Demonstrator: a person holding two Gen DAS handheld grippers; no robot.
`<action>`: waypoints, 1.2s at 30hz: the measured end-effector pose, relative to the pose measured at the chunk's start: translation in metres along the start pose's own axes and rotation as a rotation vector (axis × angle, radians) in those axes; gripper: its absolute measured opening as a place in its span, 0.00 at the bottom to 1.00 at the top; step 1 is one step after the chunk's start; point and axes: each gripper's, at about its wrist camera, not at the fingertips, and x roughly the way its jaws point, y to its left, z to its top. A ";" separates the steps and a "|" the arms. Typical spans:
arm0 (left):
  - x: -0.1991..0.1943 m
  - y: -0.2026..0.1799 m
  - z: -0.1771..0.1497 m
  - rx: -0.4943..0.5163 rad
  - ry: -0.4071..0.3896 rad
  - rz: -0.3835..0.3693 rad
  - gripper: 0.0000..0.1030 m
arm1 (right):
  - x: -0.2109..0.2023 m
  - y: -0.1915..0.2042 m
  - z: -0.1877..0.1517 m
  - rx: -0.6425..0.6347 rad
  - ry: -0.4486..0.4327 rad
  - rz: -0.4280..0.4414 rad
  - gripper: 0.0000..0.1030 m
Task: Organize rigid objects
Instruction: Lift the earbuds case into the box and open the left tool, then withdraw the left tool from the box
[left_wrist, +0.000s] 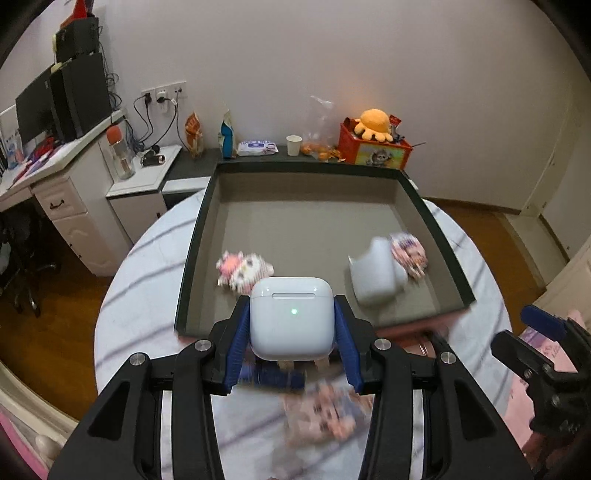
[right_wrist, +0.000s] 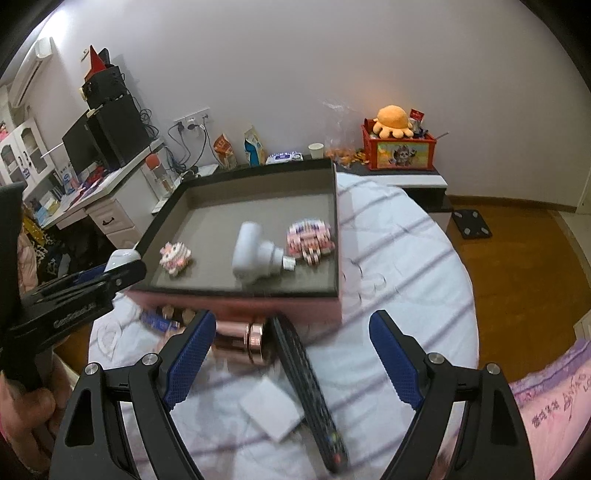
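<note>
You pinch earbud case (left_wrist: 292, 317) in left gripper (left_wrist: 291, 332), raised at tray (left_wrist: 192, 254) near edge, ready to drop in beside charger (right_wrist: 255, 254). Right gripper (right_wrist: 291, 354) spread wide over remote (right_wrist: 306, 384), next pick likely.

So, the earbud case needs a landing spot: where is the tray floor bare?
The left claw holds the earbud case. The tray floor is bare across its far half, and between the small bead figure and the white plug. Crowded: plug against the larger bead figure at the right wall.
</note>
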 end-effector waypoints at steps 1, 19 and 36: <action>0.009 0.000 0.006 0.001 0.006 0.000 0.43 | 0.004 0.001 0.005 -0.003 -0.001 0.002 0.84; 0.096 -0.003 0.024 0.000 0.106 -0.034 0.78 | 0.054 -0.007 0.035 0.016 0.045 -0.022 0.84; -0.021 0.034 -0.015 -0.099 -0.079 -0.004 0.98 | -0.002 0.007 0.001 0.006 -0.001 -0.022 0.84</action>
